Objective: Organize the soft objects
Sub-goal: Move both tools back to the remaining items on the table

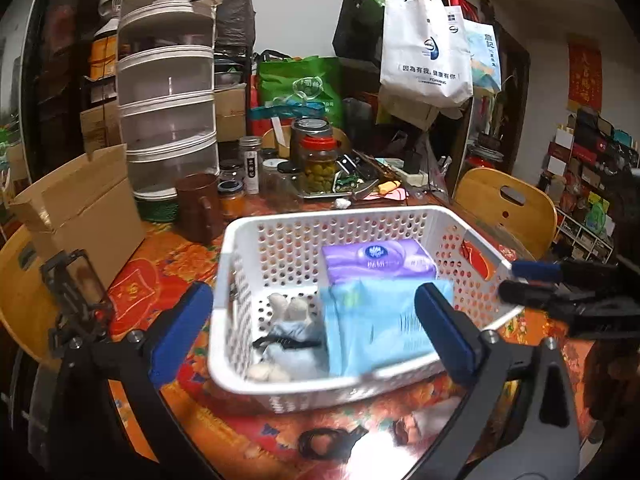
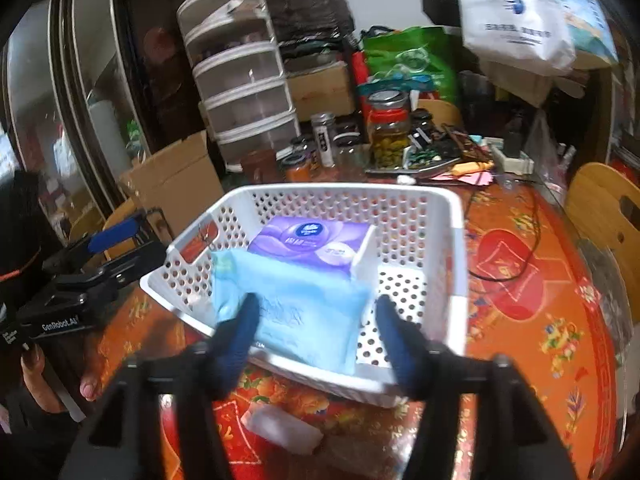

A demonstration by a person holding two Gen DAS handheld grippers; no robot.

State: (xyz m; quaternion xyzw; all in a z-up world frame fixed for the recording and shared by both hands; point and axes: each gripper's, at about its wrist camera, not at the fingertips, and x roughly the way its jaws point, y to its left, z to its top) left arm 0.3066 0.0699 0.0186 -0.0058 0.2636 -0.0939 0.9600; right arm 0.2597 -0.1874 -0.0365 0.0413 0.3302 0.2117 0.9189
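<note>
Left wrist view: looking down over a white perforated basket sitting on the red and orange floral tablecloth. Left gripper standing released, blue pads spread wide on either side of the basket's near corner, pressing on nothing. Lying inside the basket: a purple tissue pack toward the far wall, a light blue soft pack in front of it and touching it, and a pale plush toy just beside the blue pack on the left. Right gripper reaching in from the right edge at the basket's rim, its state hard to tell from here. Jars and a cardboard box crowding the table behind.

Right wrist view: right gripper hanging over the basket's near rim, dark blue fingers parted, clasping nothing. Light blue soft pack lying between and beyond them, resting in the basket against the purple tissue pack. White divider standing upright just right of both packs. Left gripper showing at the left edge, near the basket's left wall. Small pale packet lying on the tablecloth in front of the basket, blurred
</note>
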